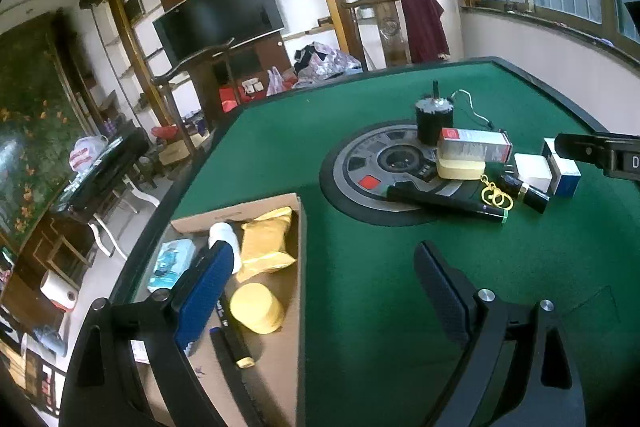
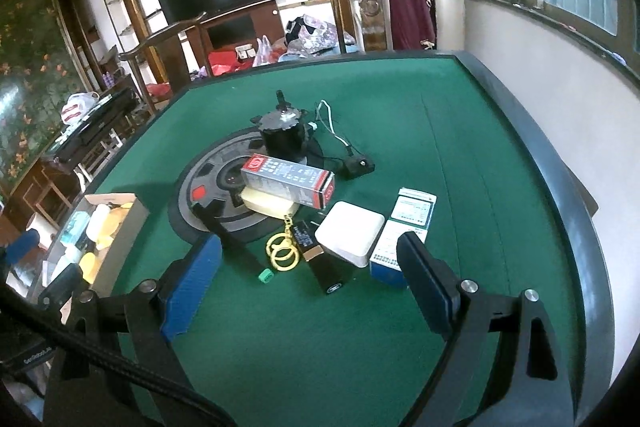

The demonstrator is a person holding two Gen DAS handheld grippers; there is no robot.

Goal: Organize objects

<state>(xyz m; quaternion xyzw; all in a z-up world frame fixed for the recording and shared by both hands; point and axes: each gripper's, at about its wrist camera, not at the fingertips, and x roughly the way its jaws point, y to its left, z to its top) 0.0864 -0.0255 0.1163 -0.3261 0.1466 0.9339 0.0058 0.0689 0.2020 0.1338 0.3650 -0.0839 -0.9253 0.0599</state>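
Note:
A cluster of objects lies mid-table: a grey-and-red carton (image 2: 289, 181), a cream case (image 2: 272, 206), a white square box (image 2: 349, 233), a blue-and-white box (image 2: 402, 239), a black lipstick-like box (image 2: 322, 261), gold key rings (image 2: 282, 250), a long black pen (image 2: 230, 235) and a black motor (image 2: 282, 131). My right gripper (image 2: 310, 289) hangs open just short of them, nothing between its fingers. My left gripper (image 1: 328, 291) is open over the right edge of a cardboard box (image 1: 298, 267) holding a yellow pouch (image 1: 266, 243), a yellow round tin (image 1: 258, 307) and a white bottle (image 1: 224, 235).
The green felt table (image 1: 360, 307) has a raised dark rim (image 2: 560, 163) and a round grey centre plate (image 1: 360, 163). The right gripper's finger (image 1: 600, 153) shows at the left wrist view's right edge. Chairs, a television and shelves stand beyond the table.

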